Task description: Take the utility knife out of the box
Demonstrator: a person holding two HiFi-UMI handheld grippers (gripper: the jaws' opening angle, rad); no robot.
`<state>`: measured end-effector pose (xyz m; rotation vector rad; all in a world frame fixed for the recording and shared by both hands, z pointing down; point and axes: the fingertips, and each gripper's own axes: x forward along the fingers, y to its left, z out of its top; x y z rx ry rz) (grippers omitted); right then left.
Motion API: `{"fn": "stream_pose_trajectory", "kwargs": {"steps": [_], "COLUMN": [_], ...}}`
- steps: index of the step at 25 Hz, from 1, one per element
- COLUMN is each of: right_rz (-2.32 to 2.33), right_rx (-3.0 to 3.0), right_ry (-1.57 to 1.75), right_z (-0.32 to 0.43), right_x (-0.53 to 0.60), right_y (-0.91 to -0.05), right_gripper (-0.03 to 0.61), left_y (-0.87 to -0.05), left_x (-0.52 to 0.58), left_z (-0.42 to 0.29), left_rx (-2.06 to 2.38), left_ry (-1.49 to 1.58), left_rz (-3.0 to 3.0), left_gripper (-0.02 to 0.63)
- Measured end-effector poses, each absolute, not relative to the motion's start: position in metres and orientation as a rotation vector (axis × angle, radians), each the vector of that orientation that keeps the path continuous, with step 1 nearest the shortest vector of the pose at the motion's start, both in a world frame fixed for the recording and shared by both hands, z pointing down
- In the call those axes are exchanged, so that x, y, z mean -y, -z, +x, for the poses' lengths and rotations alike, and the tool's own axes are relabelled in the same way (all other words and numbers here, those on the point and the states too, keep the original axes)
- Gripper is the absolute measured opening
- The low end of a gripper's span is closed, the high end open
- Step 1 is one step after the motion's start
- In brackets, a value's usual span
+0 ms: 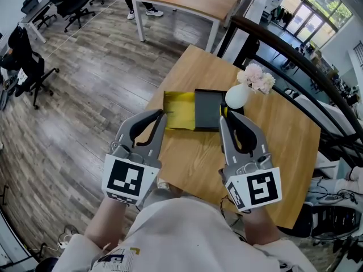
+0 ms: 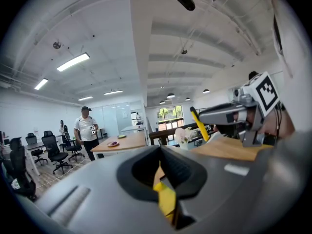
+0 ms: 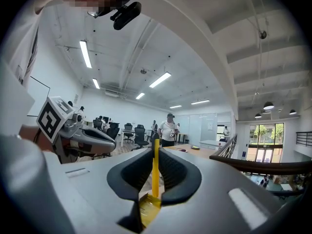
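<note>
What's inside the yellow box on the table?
The yellow box shows a dark, flat inside that looks bare; I see no knife. The white vase and the right gripper cover its right end, so anything there is hidden.

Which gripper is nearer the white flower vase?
Right. The right gripper sits just in front of the vase, by the black box's right edge; the left gripper is across the box, at the yellow lid.

The box [image 1: 195, 111] lies on the table [image 1: 283, 146], vase [image 1: 237, 96] at its right.
</note>
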<state>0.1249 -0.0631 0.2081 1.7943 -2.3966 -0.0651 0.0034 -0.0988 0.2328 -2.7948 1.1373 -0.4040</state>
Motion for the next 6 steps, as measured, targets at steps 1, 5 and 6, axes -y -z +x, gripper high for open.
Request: {"fn": "stream_pose_trajectory", "kwargs": {"steps": [1, 5, 6], "right_rz": [1.792, 1.792, 1.794], "right_rx": [2.406, 2.434, 2.434], "right_ry": [0.051, -0.003, -0.008], "right_z": [0.1244, 0.1229, 0.1226], "right_x": [0.0618, 0.0565, 0.0553], "right_y": [-0.2072, -0.2039, -0.2032], "right_gripper": [0.040, 0.040, 0.040], "left_y": [-0.2321, -0.2283, -0.2269], "left_x": [0.0976, 0.0910, 0.0893], "left_z": [0.0034, 0.0030, 0.0027], "left_rx": [-1.133, -1.105, -1.100], "left_ry": [0.405, 0.411, 0.410], "left_rz": [-2.796, -2.799, -2.798], "left_gripper": [0.003, 0.002, 0.003]}}
